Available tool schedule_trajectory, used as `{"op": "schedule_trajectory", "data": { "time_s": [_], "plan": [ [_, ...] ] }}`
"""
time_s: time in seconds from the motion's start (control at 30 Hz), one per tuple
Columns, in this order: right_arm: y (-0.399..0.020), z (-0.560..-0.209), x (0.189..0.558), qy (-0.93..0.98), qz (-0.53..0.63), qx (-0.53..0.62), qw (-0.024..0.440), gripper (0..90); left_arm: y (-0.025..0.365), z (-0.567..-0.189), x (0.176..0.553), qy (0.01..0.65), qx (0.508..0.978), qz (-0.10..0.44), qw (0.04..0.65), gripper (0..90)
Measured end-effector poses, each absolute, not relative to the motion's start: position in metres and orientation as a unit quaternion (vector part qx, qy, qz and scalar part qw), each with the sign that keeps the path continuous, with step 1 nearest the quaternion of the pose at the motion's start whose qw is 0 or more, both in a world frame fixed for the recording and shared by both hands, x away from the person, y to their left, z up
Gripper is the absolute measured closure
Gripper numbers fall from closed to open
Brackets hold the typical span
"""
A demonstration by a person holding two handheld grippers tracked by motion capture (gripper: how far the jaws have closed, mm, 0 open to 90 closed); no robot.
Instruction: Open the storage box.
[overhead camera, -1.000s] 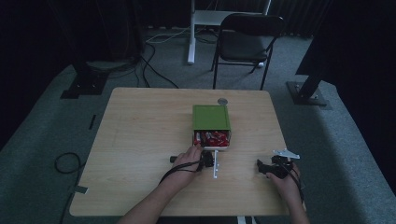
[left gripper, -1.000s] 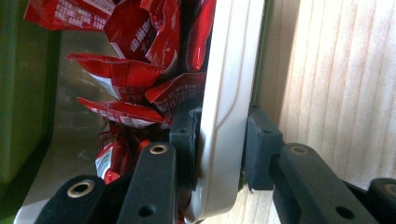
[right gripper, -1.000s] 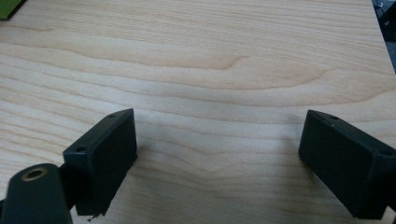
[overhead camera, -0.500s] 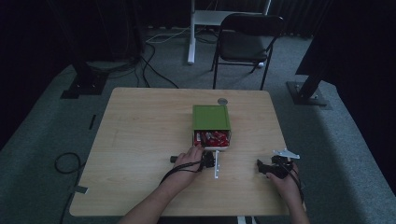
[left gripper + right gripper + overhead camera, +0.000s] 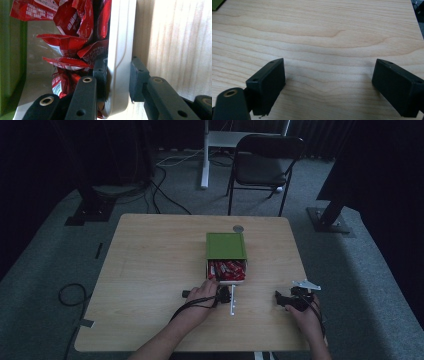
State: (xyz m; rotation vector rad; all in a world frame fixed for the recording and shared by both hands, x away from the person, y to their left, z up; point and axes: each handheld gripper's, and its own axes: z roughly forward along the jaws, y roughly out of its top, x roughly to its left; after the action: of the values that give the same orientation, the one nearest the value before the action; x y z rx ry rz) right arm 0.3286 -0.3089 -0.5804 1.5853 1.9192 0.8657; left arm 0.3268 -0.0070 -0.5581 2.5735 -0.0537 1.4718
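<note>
Left gripper (image 5: pixel 117 75) clamped on the white drawer front (image 5: pixel 121 50), ready to slide the red-packet (image 5: pixel 67 42) drawer; right gripper (image 5: pixel 328 82) spread wide, idle over bare table (image 5: pixel 337 30).

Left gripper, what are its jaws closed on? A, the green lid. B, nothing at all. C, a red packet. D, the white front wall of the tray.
D: the left gripper has one jaw inside the tray among the red packets and one outside, pinching the white wall.
</note>
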Motion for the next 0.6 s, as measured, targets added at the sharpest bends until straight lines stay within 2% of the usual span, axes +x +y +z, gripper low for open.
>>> {"op": "schedule_trajectory", "data": {
  "time_s": [0.6],
  "plan": [
    [-0.309,-0.58,0.329,0.705,0.318,0.583,0.25,10.7,-0.007,-0.559,0.304,-0.023,0.866,0.491,0.09,73.3]
  ]
}}
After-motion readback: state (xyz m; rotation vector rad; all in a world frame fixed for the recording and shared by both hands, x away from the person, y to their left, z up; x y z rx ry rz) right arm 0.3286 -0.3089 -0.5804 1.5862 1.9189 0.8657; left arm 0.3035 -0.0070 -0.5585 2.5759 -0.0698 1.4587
